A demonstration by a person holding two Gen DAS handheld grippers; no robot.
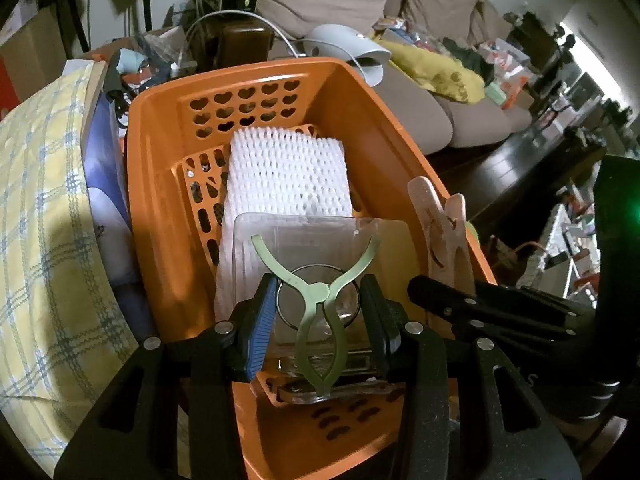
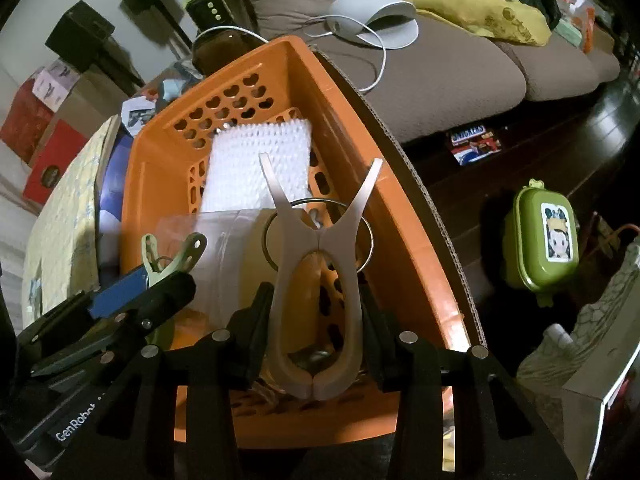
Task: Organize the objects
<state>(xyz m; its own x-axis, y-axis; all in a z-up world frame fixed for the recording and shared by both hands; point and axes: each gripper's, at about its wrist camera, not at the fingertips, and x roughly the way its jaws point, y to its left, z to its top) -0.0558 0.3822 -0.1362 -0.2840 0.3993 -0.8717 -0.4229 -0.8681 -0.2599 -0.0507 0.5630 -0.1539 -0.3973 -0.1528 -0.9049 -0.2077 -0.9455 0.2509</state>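
Observation:
My left gripper is shut on a pale green clothes peg with a metal ring, gripping its two handles above the near end of the orange basket. Beside it, my right gripper is shut on a larger pinkish-white peg whose prongs point up and away. In the basket lie a white foam net and a clear plastic container. The right wrist view shows the left gripper with the green peg at the left. The left wrist view shows the pinkish peg at the right.
A yellow plaid cloth lies left of the basket, and a cardboard edge runs along its right side. Behind are a brown sofa with a white corded device. A green lidded box and a snack pack lie on the dark floor.

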